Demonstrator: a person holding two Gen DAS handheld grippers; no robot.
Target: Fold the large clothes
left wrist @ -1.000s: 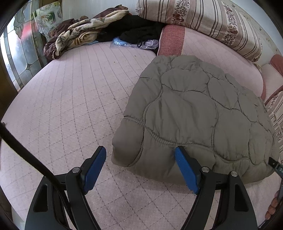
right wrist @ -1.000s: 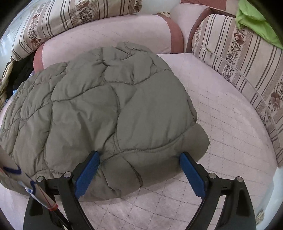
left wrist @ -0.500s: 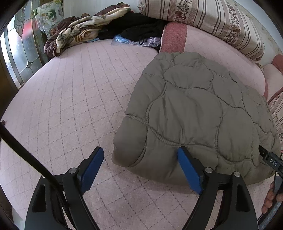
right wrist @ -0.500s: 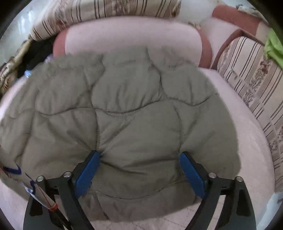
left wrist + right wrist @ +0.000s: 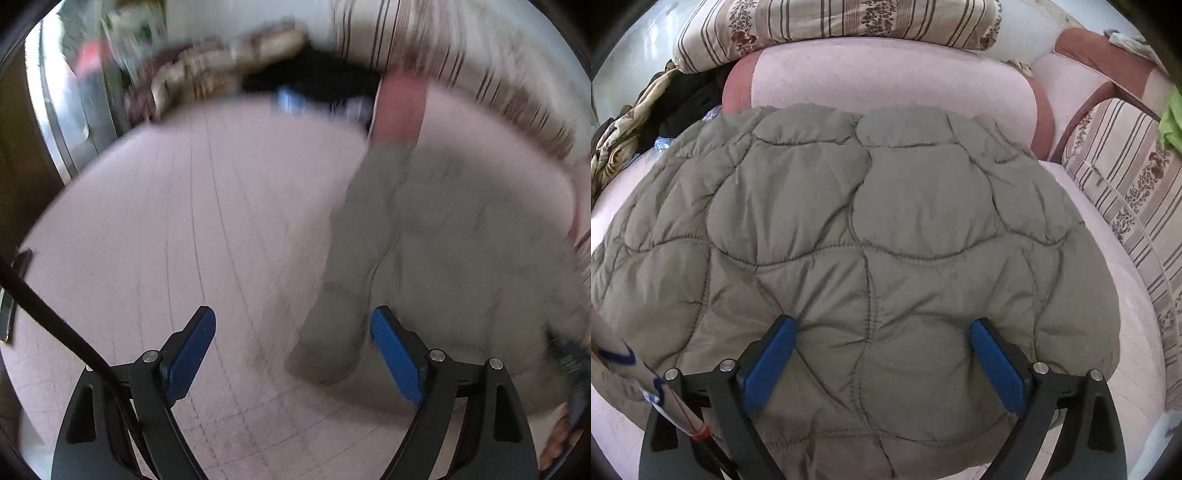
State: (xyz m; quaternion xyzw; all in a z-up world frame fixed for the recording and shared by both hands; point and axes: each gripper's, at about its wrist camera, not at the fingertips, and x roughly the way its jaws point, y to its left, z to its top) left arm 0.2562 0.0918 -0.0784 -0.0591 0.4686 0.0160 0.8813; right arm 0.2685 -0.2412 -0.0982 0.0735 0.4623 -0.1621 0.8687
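Our right gripper [image 5: 882,354], jaws wide, hangs over the olive quilted padded jacket [image 5: 871,236]; from the wide-open left gripper [image 5: 293,343] its corner lies toward the frame's right.

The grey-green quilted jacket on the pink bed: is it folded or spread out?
Folded. The grey-green quilted jacket lies as a compact thick bundle, with no sleeves showing.

Left wrist view motion-blurred; jacket [image 5: 454,258] edges smeared.
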